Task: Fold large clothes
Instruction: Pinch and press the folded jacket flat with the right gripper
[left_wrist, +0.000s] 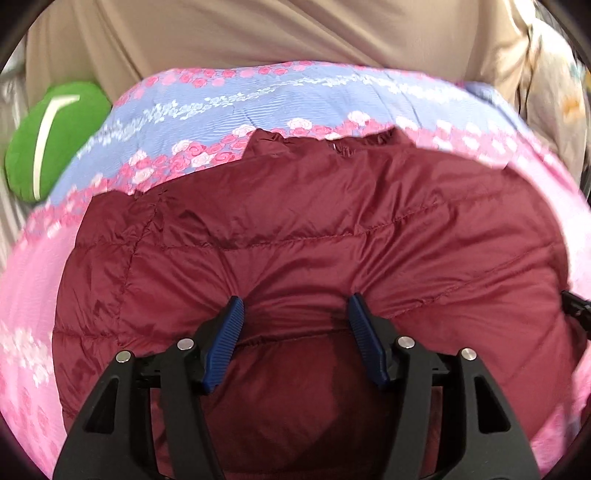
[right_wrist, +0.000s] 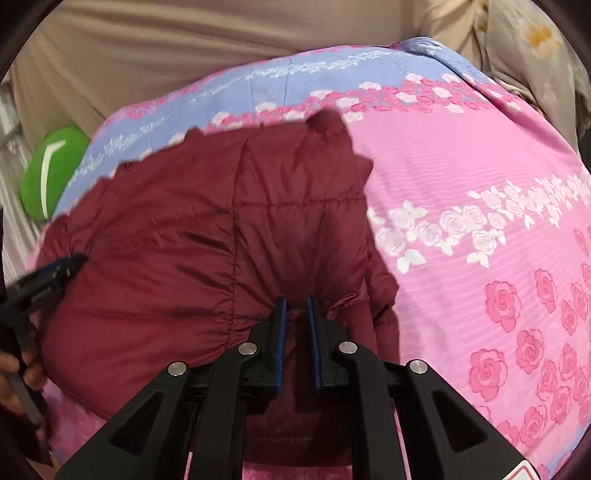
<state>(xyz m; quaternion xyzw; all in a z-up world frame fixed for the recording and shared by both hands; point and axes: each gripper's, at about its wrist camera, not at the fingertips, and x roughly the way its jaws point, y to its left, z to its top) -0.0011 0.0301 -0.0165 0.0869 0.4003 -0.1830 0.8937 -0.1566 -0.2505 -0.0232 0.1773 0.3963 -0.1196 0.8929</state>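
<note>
A maroon quilted puffer jacket (left_wrist: 314, 229) lies spread on a pink and blue floral bedsheet (left_wrist: 207, 107). My left gripper (left_wrist: 295, 306) is open, its blue pads pressed down on the jacket near its front hem. In the right wrist view the jacket (right_wrist: 177, 229) fills the left half. My right gripper (right_wrist: 294, 304) is nearly closed, pinching a fold of the jacket's right edge between its blue pads. The left gripper (right_wrist: 55, 273) shows at the far left of that view, over the jacket.
A green cushion (left_wrist: 48, 144) with a white mark lies at the far left of the bed. A beige sheet or curtain (left_wrist: 258, 33) hangs behind the bed. Bare pink floral sheet (right_wrist: 480, 221) stretches to the right of the jacket.
</note>
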